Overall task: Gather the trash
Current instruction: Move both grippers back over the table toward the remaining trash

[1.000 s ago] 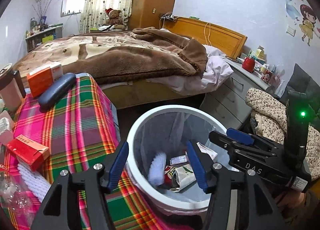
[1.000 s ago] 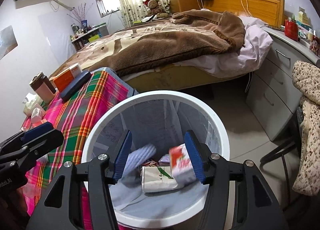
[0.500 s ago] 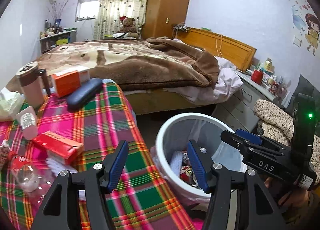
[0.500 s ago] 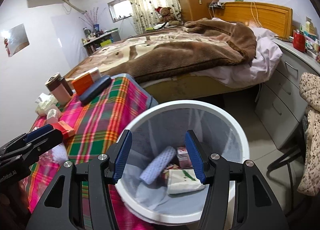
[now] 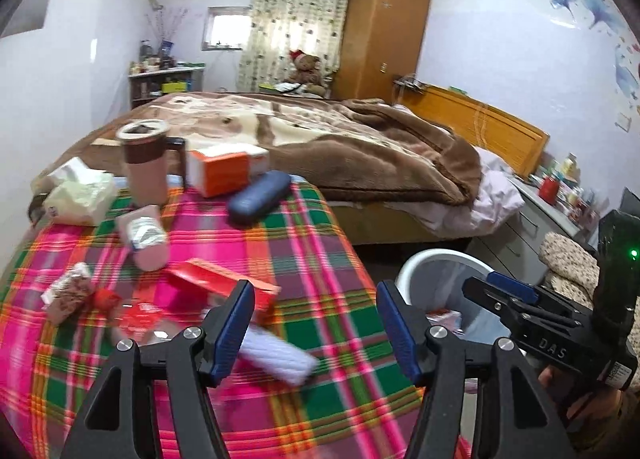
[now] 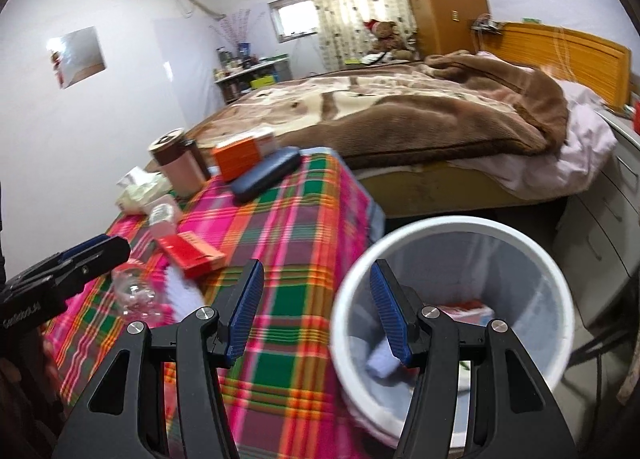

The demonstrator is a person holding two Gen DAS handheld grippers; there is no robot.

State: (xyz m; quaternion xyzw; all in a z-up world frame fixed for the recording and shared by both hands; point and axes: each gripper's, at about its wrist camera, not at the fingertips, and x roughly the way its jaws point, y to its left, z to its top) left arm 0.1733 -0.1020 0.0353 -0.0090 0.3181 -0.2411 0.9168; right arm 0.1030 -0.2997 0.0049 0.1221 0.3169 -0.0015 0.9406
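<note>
The left tongs (image 5: 316, 323) hang over the near part of the counter (image 5: 320, 243) with its plaid cloth, blue pads apart and nothing between them; they have just been spreading a little wider. Right under them lies a white ribbed roll (image 5: 276, 353), blurred, its long axis slanting from upper left to lower right. Just behind it sits a red box (image 5: 224, 283), long side running the same slant, and left of that a clear plastic bottle (image 6: 136, 295) on its side with a small red-and-white packet (image 5: 68, 291) beyond.

The right tongs (image 6: 316, 315) are also spread and empty, straddling the counter's edge and the rim of the white bin (image 6: 560, 291) that stands on the floor just beside the counter. Inside the bin there is a pale blue roll (image 6: 380, 363) and some red-printed wrapping (image 6: 468, 307).

Further back on the counter: a small white bottle (image 5: 144, 235) lying down, a dark blue case (image 5: 258, 197) pointing toward the far right corner, an orange box (image 5: 224, 171), a brown lidded mug (image 5: 146, 163) upright, and a tissue pack (image 5: 80, 195). Behind all that is the bed (image 5: 340, 139) under a brown blanket.
</note>
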